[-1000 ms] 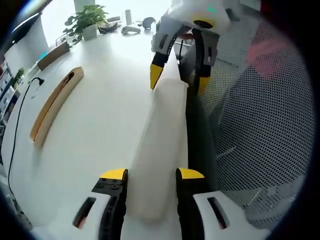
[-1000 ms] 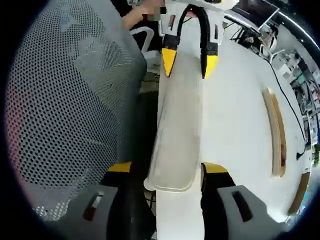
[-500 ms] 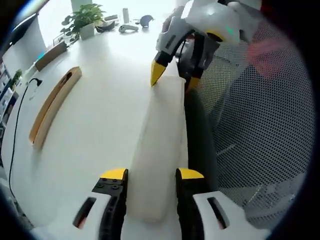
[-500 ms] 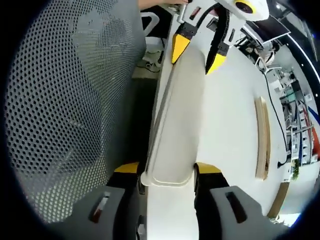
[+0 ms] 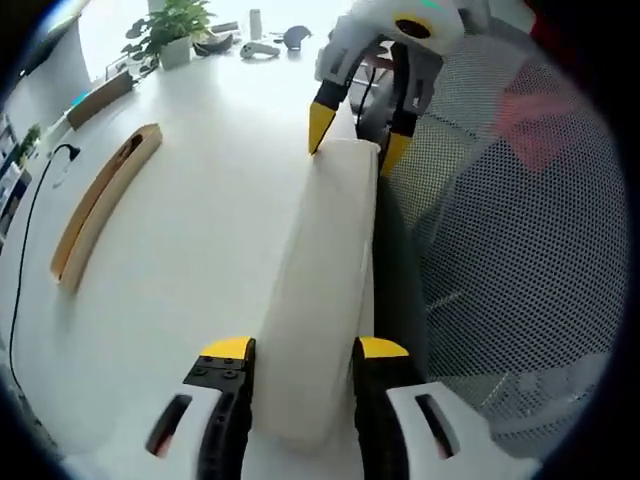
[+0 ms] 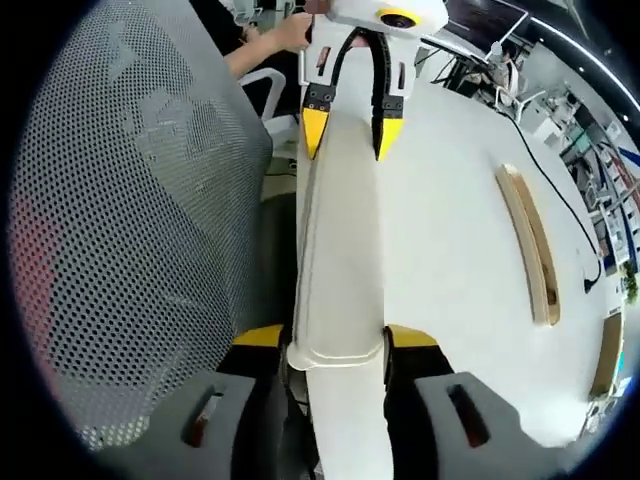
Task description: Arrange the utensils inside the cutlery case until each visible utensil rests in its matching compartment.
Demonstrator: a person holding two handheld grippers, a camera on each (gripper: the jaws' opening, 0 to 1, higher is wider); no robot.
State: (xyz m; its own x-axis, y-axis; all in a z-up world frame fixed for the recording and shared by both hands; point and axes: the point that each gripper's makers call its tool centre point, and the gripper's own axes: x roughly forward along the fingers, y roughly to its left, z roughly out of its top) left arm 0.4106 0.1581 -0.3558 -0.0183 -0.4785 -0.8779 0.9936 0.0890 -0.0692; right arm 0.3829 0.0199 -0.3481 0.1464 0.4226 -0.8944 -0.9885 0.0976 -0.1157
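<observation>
A long cream cutlery case (image 5: 325, 270) lies along the white table's edge, plain side towards me, and no utensils can be seen. My left gripper (image 5: 304, 350) is shut on its near end, one jaw on each long side. At the far end my right gripper (image 5: 357, 140) clamps the case with its yellow fingertips. In the right gripper view the same case (image 6: 340, 240) runs away from my right gripper (image 6: 336, 338), which is shut on its rounded end, to my left gripper (image 6: 351, 130) at the far end.
A curved wooden piece (image 5: 100, 205) (image 6: 528, 245) lies further in on the table (image 5: 200, 240). A grey mesh chair back (image 5: 500, 250) (image 6: 130, 200) stands close beside the table's edge. A potted plant (image 5: 170, 30), small devices and a black cable (image 5: 30, 230) lie at the far side.
Both views have shifted and rolled with the hands. The case stays held at both ends; in the right gripper view it now looks narrower and runs straighter.
</observation>
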